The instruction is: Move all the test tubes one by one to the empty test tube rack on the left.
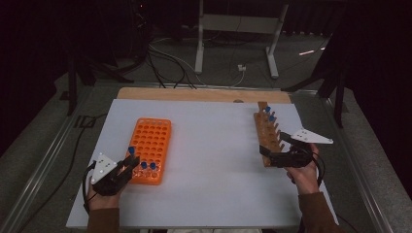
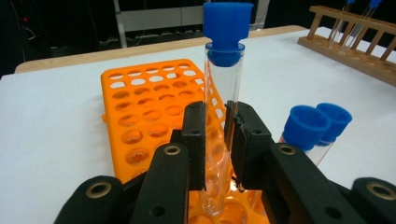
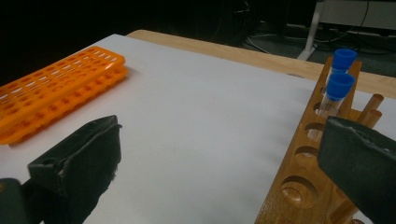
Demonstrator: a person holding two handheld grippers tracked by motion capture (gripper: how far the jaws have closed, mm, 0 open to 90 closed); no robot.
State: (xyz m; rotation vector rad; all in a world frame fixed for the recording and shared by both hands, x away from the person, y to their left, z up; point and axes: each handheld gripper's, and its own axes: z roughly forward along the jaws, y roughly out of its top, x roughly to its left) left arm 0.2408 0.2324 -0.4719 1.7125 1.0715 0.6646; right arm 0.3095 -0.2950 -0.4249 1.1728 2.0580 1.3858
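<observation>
A clear test tube with a blue cap (image 2: 224, 84) stands upright between the jaws of my left gripper (image 2: 219, 126), which is shut on it. Its lower end is down at the near holes of the orange rack (image 2: 140, 107); I cannot tell if it is seated. Two more blue-capped tubes (image 2: 306, 126) stand in that rack just beside it. In the high view my left gripper (image 1: 132, 162) is at the near end of the orange rack (image 1: 150, 145). My right gripper (image 3: 219, 135) is open, one jaw beside the wooden rack (image 3: 303, 172), which holds two capped tubes (image 3: 338, 88).
The white table top (image 1: 214, 160) runs between the two racks. The wooden rack (image 1: 268, 133) lies along the right side with my right gripper (image 1: 273, 143) at its near end. A wooden strip (image 1: 194, 94) borders the far edge. Cables and a metal frame lie on the floor beyond.
</observation>
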